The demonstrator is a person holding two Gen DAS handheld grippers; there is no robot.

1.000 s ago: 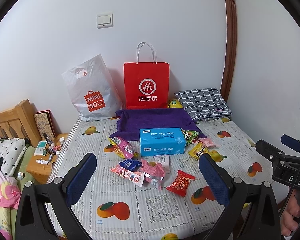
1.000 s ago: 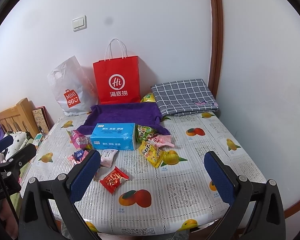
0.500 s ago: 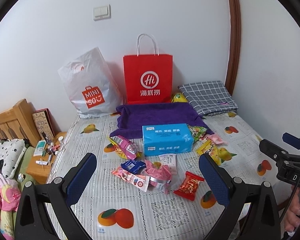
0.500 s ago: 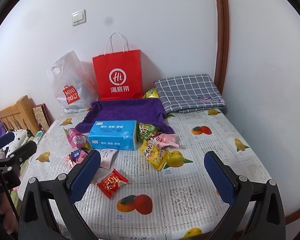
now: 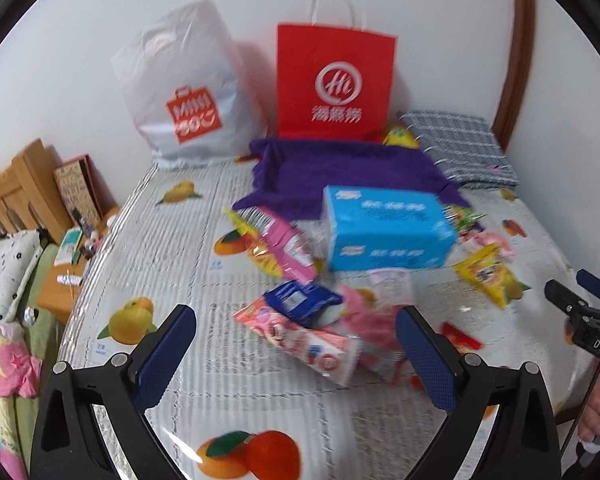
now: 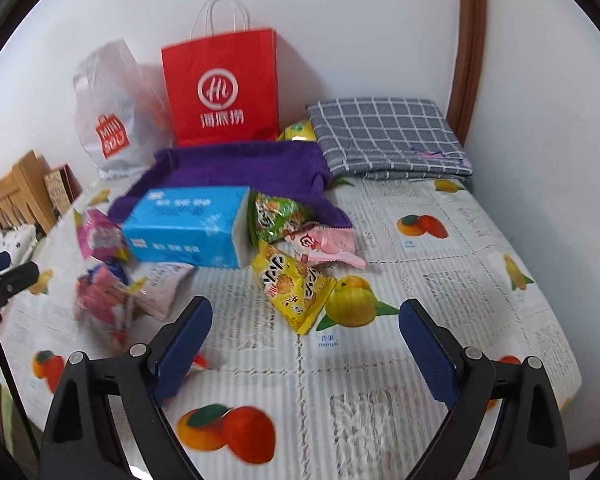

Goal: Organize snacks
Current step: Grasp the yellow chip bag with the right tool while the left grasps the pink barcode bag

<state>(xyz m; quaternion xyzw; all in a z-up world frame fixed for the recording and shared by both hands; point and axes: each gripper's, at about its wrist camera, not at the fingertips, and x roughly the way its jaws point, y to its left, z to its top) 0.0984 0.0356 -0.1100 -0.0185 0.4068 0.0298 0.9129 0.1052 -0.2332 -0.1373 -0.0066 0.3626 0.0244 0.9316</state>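
Note:
Snack packets lie scattered on a fruit-print tablecloth around a blue tissue box. My left gripper is open above a long pink-and-white packet and a small blue packet, touching neither. A pink and yellow bag lies further back. My right gripper hangs over the cloth, its jaws closing with nothing between them. A yellow packet lies just ahead of it, with a green bag and a pink packet beyond. A red packet lies between the two grippers.
A red paper bag and a white plastic bag stand against the wall behind a purple towel. A folded checked cloth lies at the back right. A bed and wooden headboard are at the left.
Both grippers have come forward and down toward the snacks, which now look larger and blurred. The right jaws stand a little narrower than before.

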